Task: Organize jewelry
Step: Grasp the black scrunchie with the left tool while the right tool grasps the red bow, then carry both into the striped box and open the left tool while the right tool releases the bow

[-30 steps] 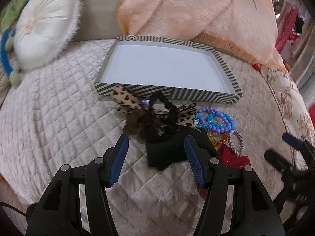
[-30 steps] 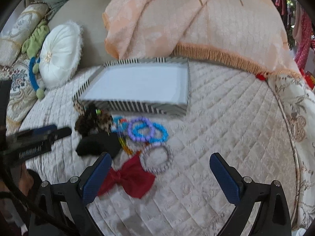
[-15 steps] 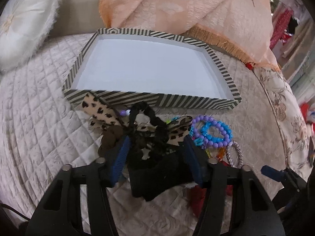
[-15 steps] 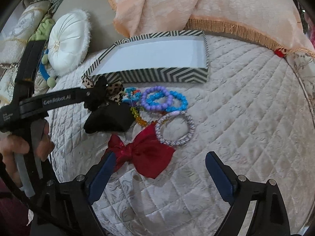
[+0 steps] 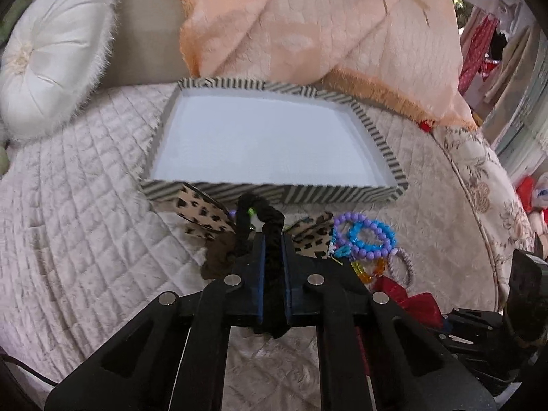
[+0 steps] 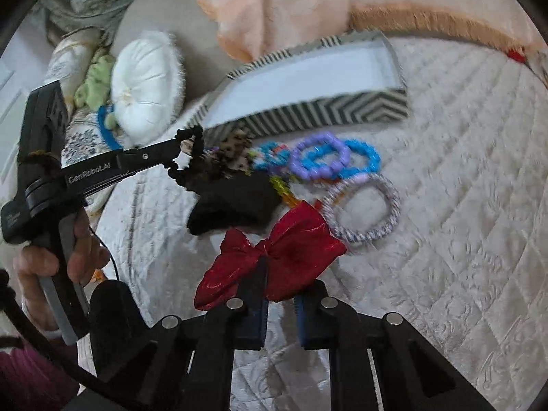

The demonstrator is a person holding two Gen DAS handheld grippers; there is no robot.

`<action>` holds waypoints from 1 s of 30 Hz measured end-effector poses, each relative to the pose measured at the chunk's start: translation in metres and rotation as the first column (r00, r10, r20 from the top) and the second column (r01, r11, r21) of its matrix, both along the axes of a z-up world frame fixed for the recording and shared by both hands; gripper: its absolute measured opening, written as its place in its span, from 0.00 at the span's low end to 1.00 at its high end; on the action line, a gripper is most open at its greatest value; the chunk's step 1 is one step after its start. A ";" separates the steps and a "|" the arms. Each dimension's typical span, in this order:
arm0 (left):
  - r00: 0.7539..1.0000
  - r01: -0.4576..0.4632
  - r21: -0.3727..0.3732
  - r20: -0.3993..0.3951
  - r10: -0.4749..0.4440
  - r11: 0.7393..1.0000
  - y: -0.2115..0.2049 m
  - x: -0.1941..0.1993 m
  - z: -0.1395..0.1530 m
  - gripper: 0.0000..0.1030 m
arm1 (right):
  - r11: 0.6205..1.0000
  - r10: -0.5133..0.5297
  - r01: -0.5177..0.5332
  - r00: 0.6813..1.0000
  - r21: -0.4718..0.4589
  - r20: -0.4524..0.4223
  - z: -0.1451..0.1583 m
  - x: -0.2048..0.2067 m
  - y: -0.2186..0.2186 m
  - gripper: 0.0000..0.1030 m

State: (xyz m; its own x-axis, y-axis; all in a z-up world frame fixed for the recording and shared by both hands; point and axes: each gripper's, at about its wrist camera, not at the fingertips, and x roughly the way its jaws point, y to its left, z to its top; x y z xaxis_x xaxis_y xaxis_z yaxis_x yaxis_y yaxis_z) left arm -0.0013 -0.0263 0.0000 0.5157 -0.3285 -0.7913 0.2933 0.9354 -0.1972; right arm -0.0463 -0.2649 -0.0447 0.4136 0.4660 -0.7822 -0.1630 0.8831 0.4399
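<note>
- Clearly the left gripper [image 5: 273, 250] has its fingers pressed onto a black scrunchie [image 5: 255, 210], the loop sticking out past the tips toward the striped tray [image 5: 274, 193] in the middle of the left wrist frame.
- The right gripper [image 6: 279, 299], at the bottom centre of its own frame, has its fingers drawn close on the lower edge of the red bow [image 6: 274, 262]; motion blur makes it hard to be sure the pinch is firm, though it looks closed on the fabric.
- The remaining jewelry sits on the quilted bed [image 6: 445, 239] just below the tray's near wall: a leopard-print bow [image 5: 202, 212], a purple bead bracelet [image 6: 320, 159], a blue bead bracelet [image 6: 363, 159] and a speckled hair ring [image 6: 363, 210].
- To do this step well, the scrunchie should probably be lifted straight up until it is free of the leopard bow, which lies tangled against it, then carried over the striped wall and let go above the white floor of the tray.
- The right wrist view shows the left gripper from the side, with the scrunchie hanging at its tip above the pile, and a black bow [image 6: 236, 202] lying flat; the left wrist view hides most of that bow behind its own fingers.
- The left wrist view alone shows the tray's whole floor, which holds nothing yet.
</note>
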 end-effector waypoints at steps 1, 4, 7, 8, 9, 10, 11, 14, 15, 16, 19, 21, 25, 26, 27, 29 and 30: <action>1.000 -0.009 -0.002 0.003 0.009 1.000 0.003 -0.001 0.002 0.07 | 1.000 0.008 -0.008 1.000 -0.007 0.014 0.005 -0.001 0.002 0.09; 1.000 -0.020 -0.023 0.003 0.020 1.000 0.009 -0.003 0.009 0.06 | 1.000 0.024 -0.024 0.998 -0.002 0.054 0.020 -0.006 0.006 0.08; 0.999 -0.023 -0.026 0.029 0.023 0.999 0.014 -0.007 0.021 0.06 | 1.000 0.029 -0.030 0.995 0.004 0.091 0.036 -0.008 0.003 0.08; 0.999 -0.023 -0.031 0.035 0.024 0.999 0.015 -0.008 0.025 0.06 | 1.000 0.028 -0.029 0.994 0.005 0.102 0.042 -0.008 0.002 0.08; 0.999 -0.023 -0.036 0.044 0.025 0.999 0.016 -0.008 0.030 0.06 | 1.000 0.026 -0.026 0.993 0.004 0.114 0.048 -0.006 0.000 0.08; 0.998 -0.023 -0.040 0.050 0.025 0.999 0.017 -0.008 0.033 0.06 | 1.000 0.022 -0.022 0.992 0.000 0.127 0.053 -0.004 -0.001 0.08; 0.998 -0.023 -0.045 0.054 0.026 0.999 0.018 -0.006 0.037 0.06 | 1.000 0.020 -0.020 0.991 -0.002 0.134 0.055 -0.003 -0.004 0.08; 0.997 -0.028 -0.058 0.071 0.032 0.998 0.021 0.004 0.052 0.06 | 1.000 0.010 -0.008 0.987 -0.014 0.163 0.069 0.011 -0.010 0.08; 0.997 -0.028 -0.059 0.074 0.032 0.998 0.021 0.006 0.055 0.06 | 1.000 0.009 -0.005 0.985 -0.021 0.172 0.072 0.014 -0.011 0.08; 0.996 -0.029 -0.061 0.078 0.033 0.998 0.021 0.010 0.059 0.06 | 1.000 0.005 0.000 0.984 -0.027 0.179 0.075 0.018 -0.012 0.08; 0.996 -0.037 -0.059 0.085 0.041 0.998 0.019 0.031 0.068 0.06 | 0.998 -0.009 0.019 0.980 -0.052 0.199 0.083 0.040 -0.017 0.08; 0.996 -0.043 -0.063 0.078 0.048 0.997 0.016 0.046 0.069 0.06 | 0.997 -0.020 0.034 0.979 -0.067 0.203 0.085 0.056 -0.019 0.08; 0.997 -0.056 -0.047 0.054 0.059 0.997 0.007 0.083 0.057 0.06 | 0.994 -0.056 0.073 0.981 -0.087 0.186 0.076 0.096 -0.025 0.08; 0.997 -0.064 -0.039 0.038 0.065 0.997 0.004 0.094 0.050 0.06 | 0.992 -0.063 0.081 0.982 -0.096 0.180 0.072 0.105 -0.027 0.08; 0.997 -0.070 -0.036 0.024 0.071 0.997 0.002 0.103 0.043 0.06 | 0.991 -0.069 0.087 0.984 -0.104 0.162 0.063 0.119 -0.028 0.08; 0.996 -0.092 -0.026 -0.004 0.092 0.995 0.000 0.122 0.026 0.06 | 0.990 -0.086 0.099 0.988 -0.100 0.127 0.047 0.141 -0.033 0.08; 0.995 -0.102 -0.021 -0.014 0.102 0.995 0.001 0.128 0.019 0.06 | 0.989 -0.095 0.106 0.989 -0.098 0.116 0.041 0.148 -0.036 0.08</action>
State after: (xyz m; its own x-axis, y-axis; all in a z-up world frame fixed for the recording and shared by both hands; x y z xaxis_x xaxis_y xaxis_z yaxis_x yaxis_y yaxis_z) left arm 0.1266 -0.0257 0.0189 0.5373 -0.2923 -0.7911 0.1941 0.9557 -0.2213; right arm 0.1015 -0.3008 -0.0036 0.5409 0.3365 -0.7708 -0.1135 0.9373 0.3296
